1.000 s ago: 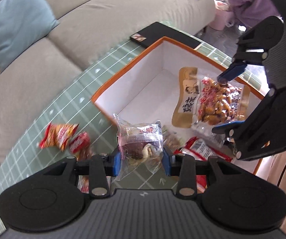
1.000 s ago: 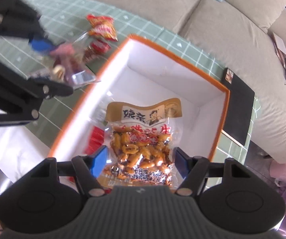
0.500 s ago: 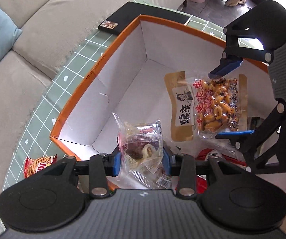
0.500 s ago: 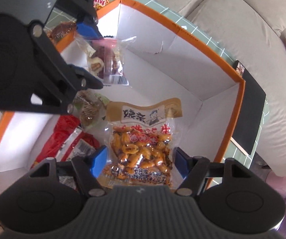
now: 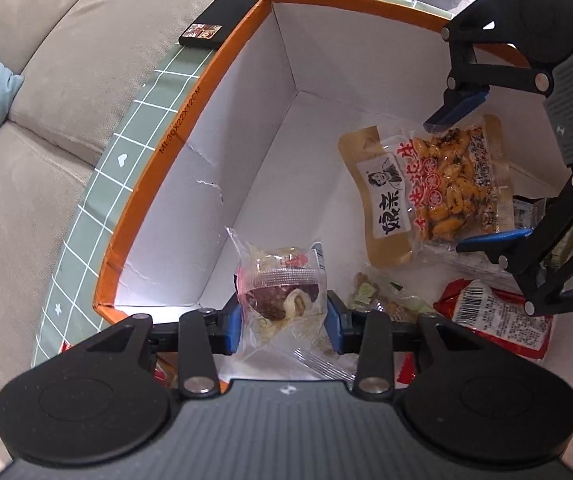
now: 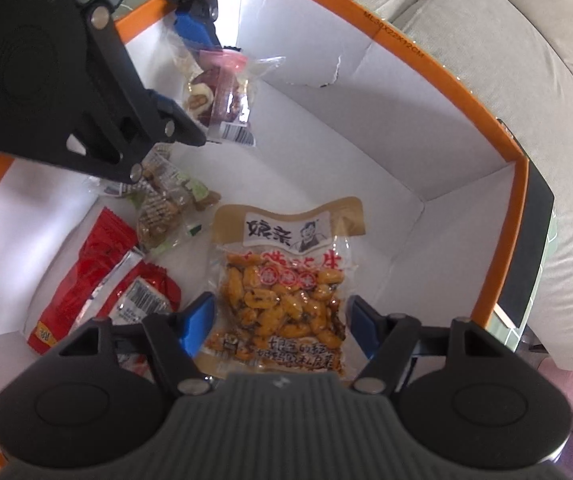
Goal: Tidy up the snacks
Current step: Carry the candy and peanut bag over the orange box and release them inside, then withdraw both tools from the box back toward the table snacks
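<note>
Left wrist view: the left hand-held gripper [image 5: 284, 326], pointing steeply down inside the orange-rimmed box [image 5: 190, 120], pinches a clear pastry packet [image 5: 280, 292]; the packet's lower edge is hidden by the gripper body.

Right wrist view: the right hand-held gripper [image 6: 280, 320] clamps the peanut bag [image 6: 286, 280] over the box floor, its bottom edge cut off from sight.

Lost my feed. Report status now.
Left gripper shut on clear pastry packet, right gripper holding peanut bag. Both over the orange box. Nothing blocking.
</note>
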Tool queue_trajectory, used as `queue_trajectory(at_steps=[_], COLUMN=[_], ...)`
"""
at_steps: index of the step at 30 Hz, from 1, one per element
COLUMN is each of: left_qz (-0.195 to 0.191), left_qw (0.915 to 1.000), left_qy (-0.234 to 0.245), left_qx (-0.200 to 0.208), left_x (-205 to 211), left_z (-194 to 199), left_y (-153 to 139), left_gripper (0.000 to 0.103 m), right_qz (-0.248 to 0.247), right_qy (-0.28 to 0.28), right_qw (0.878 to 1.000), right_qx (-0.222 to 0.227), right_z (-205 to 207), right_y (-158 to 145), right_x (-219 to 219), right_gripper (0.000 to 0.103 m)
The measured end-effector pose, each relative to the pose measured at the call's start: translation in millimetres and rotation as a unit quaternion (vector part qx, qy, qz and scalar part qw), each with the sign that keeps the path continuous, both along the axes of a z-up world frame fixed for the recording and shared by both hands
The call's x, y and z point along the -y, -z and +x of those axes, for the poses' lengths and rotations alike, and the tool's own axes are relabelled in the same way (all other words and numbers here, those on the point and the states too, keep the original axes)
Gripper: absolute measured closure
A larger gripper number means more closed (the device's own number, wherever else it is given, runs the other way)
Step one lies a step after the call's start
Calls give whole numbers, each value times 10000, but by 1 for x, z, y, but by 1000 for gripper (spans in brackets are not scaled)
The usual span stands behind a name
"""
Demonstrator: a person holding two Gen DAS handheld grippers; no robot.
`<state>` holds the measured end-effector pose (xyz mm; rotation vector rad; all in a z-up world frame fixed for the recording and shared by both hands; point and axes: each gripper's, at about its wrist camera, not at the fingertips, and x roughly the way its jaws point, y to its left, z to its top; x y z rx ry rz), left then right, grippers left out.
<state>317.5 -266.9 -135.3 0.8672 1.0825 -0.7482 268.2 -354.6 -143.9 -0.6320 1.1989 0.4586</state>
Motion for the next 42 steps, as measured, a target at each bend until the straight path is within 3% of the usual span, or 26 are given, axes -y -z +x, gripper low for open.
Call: queue_trajectory(at_steps=[6, 12, 16, 23, 33, 42], left_qz=[33, 40, -190, -513, -430, -372], left_qw=[10000, 10000, 9998, 9987, 9990, 9991], left_qy=[46, 27, -35, 46, -108, -136], left_qx=[38, 81, 107, 68, -22, -172], left_x=[2, -2, -13, -30, -43, -53], left_z=[-1, -7, -15, -27, -30, -38], left_y=[4, -3, -18, -50, -70, -75], left_gripper=[56, 45, 30, 30, 29, 29], right_qz=[-44, -72, -121, -34, 88, -27], right_qy=[-23, -17, 60, 530, 1054, 1120], right_qw=[10000, 10000, 9999, 9986, 9937, 9932], right_qx=[26, 49, 34, -5, -378, -325], right_z=[-3, -5, -4, 9, 31, 29], right_y=[0, -3, -2, -1, 6, -13], right_x=[-1, -4, -7, -14, -32, -40], right_gripper=[33, 33, 33, 33, 29, 14])
